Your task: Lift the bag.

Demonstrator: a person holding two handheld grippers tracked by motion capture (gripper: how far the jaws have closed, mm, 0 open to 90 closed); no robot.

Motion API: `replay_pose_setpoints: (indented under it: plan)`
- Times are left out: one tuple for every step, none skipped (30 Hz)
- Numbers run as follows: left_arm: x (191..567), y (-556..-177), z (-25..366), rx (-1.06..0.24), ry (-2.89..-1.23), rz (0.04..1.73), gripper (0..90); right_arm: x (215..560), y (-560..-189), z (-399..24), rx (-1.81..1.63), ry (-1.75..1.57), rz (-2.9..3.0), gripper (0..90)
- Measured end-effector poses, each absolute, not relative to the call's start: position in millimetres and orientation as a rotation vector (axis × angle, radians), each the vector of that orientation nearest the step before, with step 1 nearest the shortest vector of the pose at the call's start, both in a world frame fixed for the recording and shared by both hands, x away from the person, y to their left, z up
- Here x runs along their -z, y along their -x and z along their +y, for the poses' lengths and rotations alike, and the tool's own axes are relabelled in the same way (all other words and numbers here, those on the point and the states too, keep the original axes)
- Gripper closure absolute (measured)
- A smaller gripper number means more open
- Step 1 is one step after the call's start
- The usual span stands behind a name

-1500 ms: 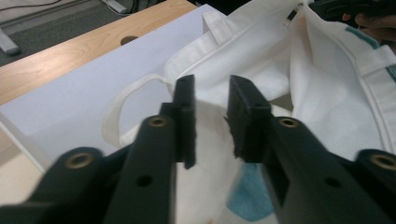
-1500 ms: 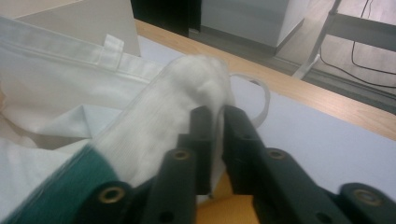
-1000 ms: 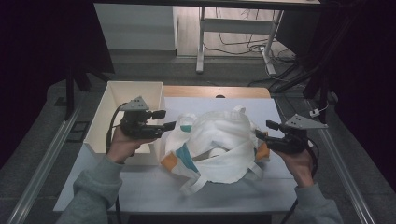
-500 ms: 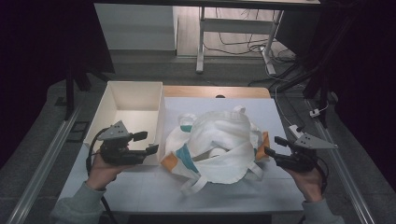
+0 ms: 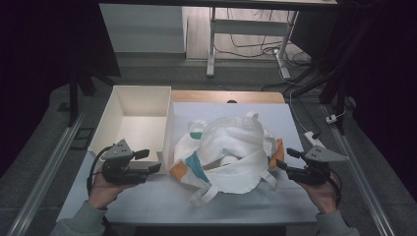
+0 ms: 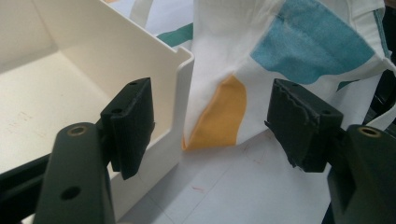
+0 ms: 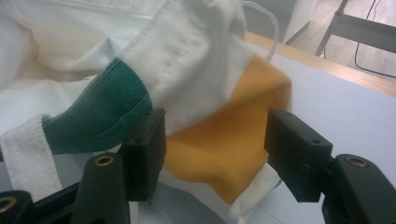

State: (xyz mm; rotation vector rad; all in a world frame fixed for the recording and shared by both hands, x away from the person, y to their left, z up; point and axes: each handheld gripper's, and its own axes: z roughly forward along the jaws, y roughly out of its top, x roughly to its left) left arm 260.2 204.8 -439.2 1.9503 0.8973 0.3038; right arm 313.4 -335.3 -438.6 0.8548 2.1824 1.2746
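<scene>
A white cloth bag (image 5: 231, 147) with teal and orange patches lies crumpled in the middle of the table. My left gripper (image 5: 150, 161) sits low at the table's left, beside the bag's orange left corner (image 6: 217, 116). Its jaws have just been opening and stand wide, with nothing pressed between them (image 6: 210, 121). My right gripper (image 5: 285, 158) is at the bag's right edge. There its jaws straddle the orange right corner (image 7: 224, 144) without pinching it, and the gripper (image 7: 215, 149) is open.
An open white box (image 5: 118, 147) stands at the left of the table, its near corner (image 6: 184, 79) just ahead of my left gripper. The bag's straps (image 5: 206, 194) trail toward the front edge. A table leg frame and cables lie on the floor beyond.
My left gripper has left the bag's left side, dropping down and outward to the table by the box. The right gripper has sunk lower at the bag's right corner. The bag stays put.
</scene>
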Motion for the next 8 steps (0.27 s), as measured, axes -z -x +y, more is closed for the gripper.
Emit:
replay_pose_setpoints:
  plan:
    - [439.6,-260.6,204.1,-0.302,-1.953,0.898,32.0,439.0,-313.3,-335.1,-1.276,-0.851,2.183,39.1]
    - [440.1,-260.9,203.6,-0.3,-1.955,0.898,32.0,439.1,-313.0,-334.8,-1.273,-0.849,2.182,39.1]
    - [440.3,-261.0,203.1,-0.298,-1.955,0.899,31.9,439.2,-312.8,-334.6,-1.269,-0.847,2.18,39.1]
    - [440.5,-261.1,202.8,-0.299,-1.956,0.9,31.9,439.0,-312.5,-334.5,-1.267,-0.845,2.181,39.1]
    - [440.5,-261.1,202.7,-0.299,-1.956,0.9,31.8,438.9,-312.5,-334.5,-1.268,-0.843,2.18,39.1]
    - [440.6,-261.2,202.7,-0.298,-1.956,0.9,31.9,438.9,-312.5,-334.4,-1.269,-0.842,2.179,39.1]
    - [440.8,-261.3,202.7,-0.299,-1.957,0.901,31.8,438.9,-312.5,-334.3,-1.272,-0.841,2.177,39.1]
    - [441.0,-261.3,202.9,-0.299,-1.956,0.903,31.8,438.9,-312.5,-334.2,-1.272,-0.838,2.177,39.1]
